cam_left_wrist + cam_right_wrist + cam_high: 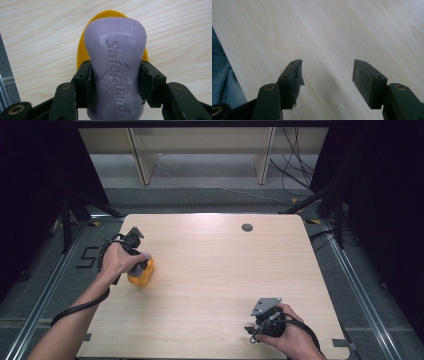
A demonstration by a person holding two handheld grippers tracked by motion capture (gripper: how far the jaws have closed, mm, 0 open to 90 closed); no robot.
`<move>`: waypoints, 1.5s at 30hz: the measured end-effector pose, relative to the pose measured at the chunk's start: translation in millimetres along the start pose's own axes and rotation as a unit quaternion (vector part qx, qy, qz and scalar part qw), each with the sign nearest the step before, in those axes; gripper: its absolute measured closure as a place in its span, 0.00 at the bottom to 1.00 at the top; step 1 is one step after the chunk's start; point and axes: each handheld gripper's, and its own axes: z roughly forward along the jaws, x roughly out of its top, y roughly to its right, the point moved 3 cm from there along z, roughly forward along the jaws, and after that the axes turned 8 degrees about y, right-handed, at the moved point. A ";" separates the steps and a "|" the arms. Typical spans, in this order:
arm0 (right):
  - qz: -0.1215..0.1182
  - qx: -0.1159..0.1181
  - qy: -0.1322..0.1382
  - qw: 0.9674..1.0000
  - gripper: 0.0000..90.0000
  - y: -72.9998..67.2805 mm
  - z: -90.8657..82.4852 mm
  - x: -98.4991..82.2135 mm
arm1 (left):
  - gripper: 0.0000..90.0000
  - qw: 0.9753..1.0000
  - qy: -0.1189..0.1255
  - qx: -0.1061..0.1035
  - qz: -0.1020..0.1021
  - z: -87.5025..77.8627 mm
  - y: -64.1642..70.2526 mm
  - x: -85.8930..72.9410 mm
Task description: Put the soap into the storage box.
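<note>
At the left side of the tabletop (210, 270), a purple soap bar (115, 67) is pinched between the jaws of the left tool (115, 82). It is held just over a yellow dish (81, 53), which sits on the wood. The soap is already picked up, but it has not been let go yet. At the right, near the front edge, the right tool (327, 82) is spread wide, and nothing is held in it.

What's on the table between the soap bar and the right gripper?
Nothing: in the high view, bare wooden table runs from the soap bar, clamped in the left gripper over a yellow dish, to the right gripper.
</note>
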 end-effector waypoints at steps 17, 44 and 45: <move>0.017 0.011 0.001 1.000 0.46 -3.2 0.5 0.5 | 0.54 1.000 -0.006 0.010 0.006 13.2 -1.1 -0.9; 0.006 0.009 0.000 1.000 0.46 -1.7 0.9 0.3 | 0.54 1.000 -0.011 0.007 0.013 25.1 -1.5 -4.4; 0.009 0.011 -0.002 1.000 0.46 -2.2 0.8 0.1 | 0.54 1.000 -0.009 0.007 0.013 25.1 -1.5 -4.8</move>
